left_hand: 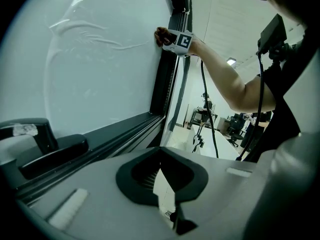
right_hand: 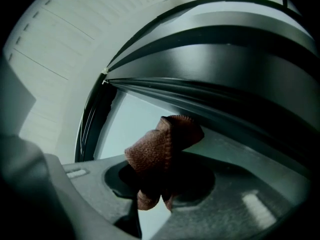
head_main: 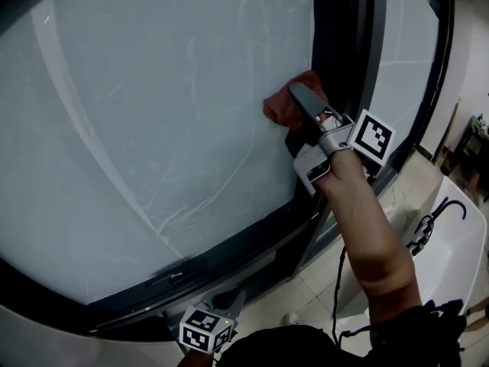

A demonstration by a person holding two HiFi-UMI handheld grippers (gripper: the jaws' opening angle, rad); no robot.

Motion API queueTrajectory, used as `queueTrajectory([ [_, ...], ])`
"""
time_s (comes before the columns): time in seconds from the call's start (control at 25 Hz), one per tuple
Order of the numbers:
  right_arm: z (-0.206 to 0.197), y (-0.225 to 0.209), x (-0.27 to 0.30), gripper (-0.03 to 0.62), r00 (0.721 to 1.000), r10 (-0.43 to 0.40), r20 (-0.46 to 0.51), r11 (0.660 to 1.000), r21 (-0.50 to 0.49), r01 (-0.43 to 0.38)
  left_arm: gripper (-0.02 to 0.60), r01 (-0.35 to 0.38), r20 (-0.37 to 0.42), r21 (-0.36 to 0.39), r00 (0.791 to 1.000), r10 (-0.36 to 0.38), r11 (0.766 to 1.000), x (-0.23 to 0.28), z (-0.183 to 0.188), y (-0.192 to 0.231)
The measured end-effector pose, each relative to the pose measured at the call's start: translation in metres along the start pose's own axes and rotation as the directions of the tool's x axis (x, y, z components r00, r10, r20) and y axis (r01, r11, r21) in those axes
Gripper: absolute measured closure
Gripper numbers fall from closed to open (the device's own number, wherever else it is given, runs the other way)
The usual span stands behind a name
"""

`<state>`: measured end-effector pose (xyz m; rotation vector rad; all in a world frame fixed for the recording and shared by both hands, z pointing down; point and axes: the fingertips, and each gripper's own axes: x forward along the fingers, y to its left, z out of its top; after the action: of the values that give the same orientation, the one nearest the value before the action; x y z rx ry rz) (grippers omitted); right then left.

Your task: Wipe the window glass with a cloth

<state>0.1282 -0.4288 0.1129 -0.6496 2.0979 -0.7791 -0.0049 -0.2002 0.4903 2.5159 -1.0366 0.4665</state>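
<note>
Window glass (head_main: 137, 144): broad pale pane, bounded at right by a dark frame (head_main: 340, 44). Right gripper (head_main: 299, 98): raised, jaws clamped on the cloth. Left gripper (head_main: 231, 306): low beside the sill, jaws drawn together on nothing. Cloth (head_main: 284, 107): reddish-brown, bunched, touching the pane just beside the frame. Faint streaks (head_main: 200, 199) across the lower glass. For a clean stroke, probably best: flatten the cloth against the pane, press evenly, sweep away from the frame in overlapping passes, and keep the jaw tips off the glass.
</note>
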Motion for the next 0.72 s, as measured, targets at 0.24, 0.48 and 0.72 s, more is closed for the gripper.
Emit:
queueTrajectory([
  [0.24, 0.002, 0.028, 0.003, 0.485, 0.997, 0.069, 0.021, 0.997, -0.034, -0.068, 0.565, -0.007, 0.030, 0.024, 1.000, 0.006, 1.000, -0.003, -0.008, 0.007],
  [0.48, 0.005, 0.027, 0.009, 0.485, 0.995, 0.096, 0.025, 0.995, -0.009, -0.096, 0.565, -0.015, 0.025, 0.004, 1.000, 0.015, 1.000, -0.004, -0.004, 0.008],
  [0.72, -0.012, 0.024, -0.013, 0.485, 0.992, 0.117, 0.041, 0.993, -0.026, -0.116, 0.565, -0.014, 0.014, 0.001, 1.000, 0.014, 1.000, -0.003, 0.005, 0.007],
])
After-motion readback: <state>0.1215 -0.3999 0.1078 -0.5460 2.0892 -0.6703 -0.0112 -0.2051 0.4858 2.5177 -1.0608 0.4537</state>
